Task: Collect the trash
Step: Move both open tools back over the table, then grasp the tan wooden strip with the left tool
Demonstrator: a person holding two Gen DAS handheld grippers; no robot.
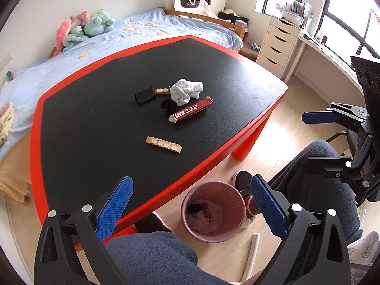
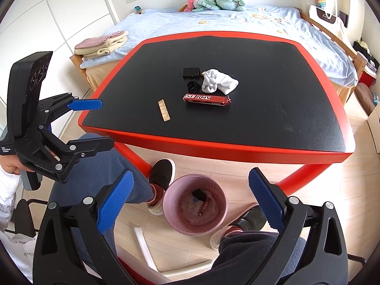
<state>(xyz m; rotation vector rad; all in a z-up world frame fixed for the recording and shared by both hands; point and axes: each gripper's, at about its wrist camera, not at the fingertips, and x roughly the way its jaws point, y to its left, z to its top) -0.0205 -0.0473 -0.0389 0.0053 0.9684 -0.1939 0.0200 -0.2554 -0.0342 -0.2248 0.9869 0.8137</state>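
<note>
The left gripper (image 1: pixel 192 191) is held above the near edge of the table (image 1: pixel 71 156), and its two blue fingers (image 1: pixel 116 204) stand wide apart with nothing between them. From its camera, going from left to right on the black table top, there is first a small black box (image 1: pixel 144 96), then a little beige strip (image 1: pixel 162 91) just beside it, and lower, nearer to the camera, a longer beige wrapper strip (image 1: pixel 163 144) that lies alone. After this comes a black curled thing (image 1: pixel 168 105), which touches the left end of a red carton (image 1: pixel 191 112) with white letters, and just behind them a crumpled white cloth (image 1: pixel 186 90). On the wooden floor, below the table edge and between the person's feet, stands the pink trash bin (image 1: pixel 234 234); inside it lie a dark piece and a red wrapper on some pale plastic. At the right side of this view the right gripper (image 1: pixel 315 142) is seen from the side, over the person's knee. In its own camera the right gripper (image 2: pixel 190 187) is also released, jaws spread and empty, directly above the pink trash bin (image 2: pixel 172 225). The left gripper (image 2: pixel 104 124) shows there at the left, also spread and empty. A white rod (image 2: pixel 143 242) lies on the floor near the bin.
</note>
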